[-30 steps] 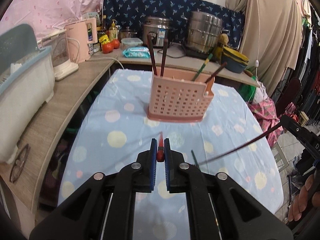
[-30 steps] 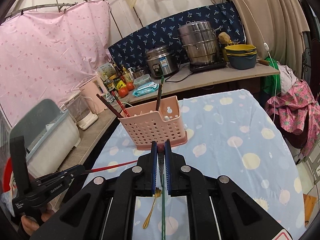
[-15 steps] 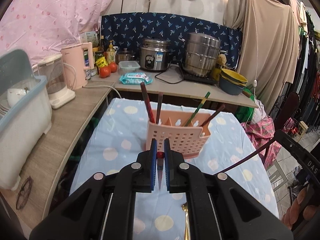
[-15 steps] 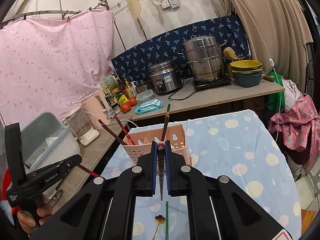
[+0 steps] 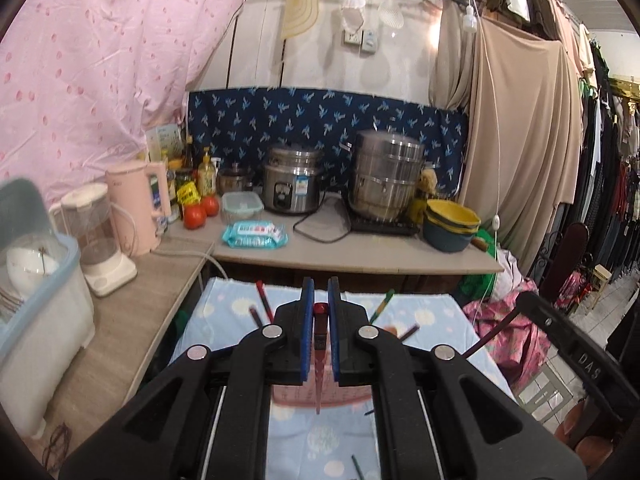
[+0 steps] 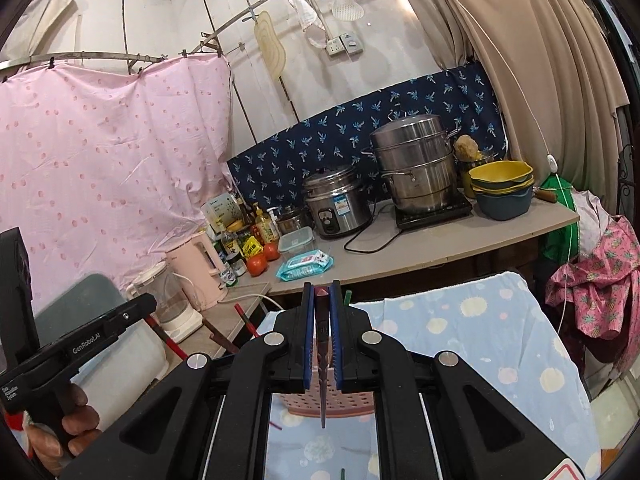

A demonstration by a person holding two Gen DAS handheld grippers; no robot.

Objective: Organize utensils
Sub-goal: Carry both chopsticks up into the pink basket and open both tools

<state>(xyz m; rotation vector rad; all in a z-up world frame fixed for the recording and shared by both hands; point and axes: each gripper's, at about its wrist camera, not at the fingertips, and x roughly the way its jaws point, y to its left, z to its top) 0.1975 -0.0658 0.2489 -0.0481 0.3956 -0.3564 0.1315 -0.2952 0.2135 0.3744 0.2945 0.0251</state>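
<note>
Kitchen clutter behind; both grippers, left gripper (image 5: 319, 320) and right gripper (image 6: 321, 322), clench upright chopsticks, tips pointing down toward the pink holder (image 6: 332, 396) just below.

The pink utensil basket (image 5: 320, 394) stands directly below the left gripper (image 5: 319, 320), with chopsticks (image 5: 264, 300) sticking up at its rim on both sides. Ahead, the counter (image 5: 360, 260) edge blocks passage; the tabletop (image 6: 500, 340) lies open to the right.
</note>
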